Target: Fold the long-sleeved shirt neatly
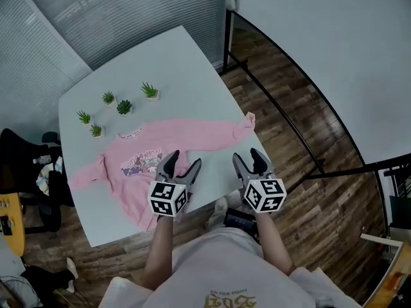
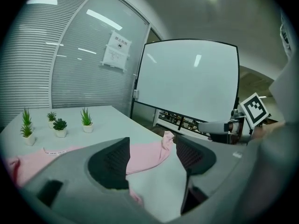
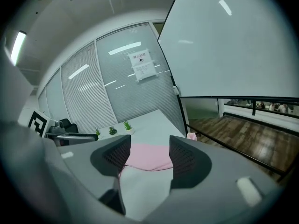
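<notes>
- Now the pink shirt lies spread flat, print up, on the white table, with its sleeves stretched out to both sides.
- Left gripper hovers over the shirt's near edge, jaws wide apart and empty.
- Right gripper hangs near one sleeve, jaws likewise wide and empty.
- Five small potted plants stand beyond the collar.

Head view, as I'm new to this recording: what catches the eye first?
A pink shirt lies spread print-up on the white table, sleeves stretched out to both sides. At the near edge, the left tongs and right tongs are open and empty, each carrying a marker cube. Five small plants stand beyond the collar.
</notes>
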`<state>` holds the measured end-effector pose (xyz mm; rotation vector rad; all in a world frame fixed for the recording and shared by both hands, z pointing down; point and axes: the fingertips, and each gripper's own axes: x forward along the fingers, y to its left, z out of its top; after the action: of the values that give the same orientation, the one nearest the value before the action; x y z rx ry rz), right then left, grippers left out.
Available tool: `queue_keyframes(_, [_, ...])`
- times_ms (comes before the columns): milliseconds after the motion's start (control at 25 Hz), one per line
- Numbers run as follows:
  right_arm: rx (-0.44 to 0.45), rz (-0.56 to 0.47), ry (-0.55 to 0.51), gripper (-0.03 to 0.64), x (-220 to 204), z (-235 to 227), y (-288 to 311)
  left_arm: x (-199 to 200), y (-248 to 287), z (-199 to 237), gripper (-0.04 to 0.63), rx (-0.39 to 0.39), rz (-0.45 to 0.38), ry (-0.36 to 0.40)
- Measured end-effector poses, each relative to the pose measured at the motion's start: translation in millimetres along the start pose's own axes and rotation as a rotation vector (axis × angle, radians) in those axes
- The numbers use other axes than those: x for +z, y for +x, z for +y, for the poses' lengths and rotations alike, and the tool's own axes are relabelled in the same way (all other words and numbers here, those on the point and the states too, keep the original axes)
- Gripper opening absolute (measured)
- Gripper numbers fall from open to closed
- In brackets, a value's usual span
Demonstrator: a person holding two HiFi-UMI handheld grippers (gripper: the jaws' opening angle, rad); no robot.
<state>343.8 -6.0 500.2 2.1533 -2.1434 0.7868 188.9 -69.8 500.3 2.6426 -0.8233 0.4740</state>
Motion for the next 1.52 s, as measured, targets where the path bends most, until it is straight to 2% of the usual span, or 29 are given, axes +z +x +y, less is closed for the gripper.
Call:
queue_keyframes(600, [-0.061,0.070,0.121,0.249,-15,-81,60,-23,71,27,0.314,0.024,0.115,-0.046])
queue_keyframes(720, [-0.073,0.084,0.153,0.247,-19,-96,66,-30,88,19,0.314,0.004,0.136,-0.055])
queue_keyframes(880, [-0.077,0.096,0.181,0.245,-24,-106,85,-36,108,16,0.314,-0.024,0.166,-0.038])
queue_keyframes(1120, [-0.094,0.124,0.197,0.245,-36,-123,108,-50,129,22,0.304,-0.024,0.200,-0.037])
queue_keyframes(1520, [-0.141,0.179,0.229,0.238,-53,-147,134,-72,142,32,0.302,-0.015,0.234,-0.077])
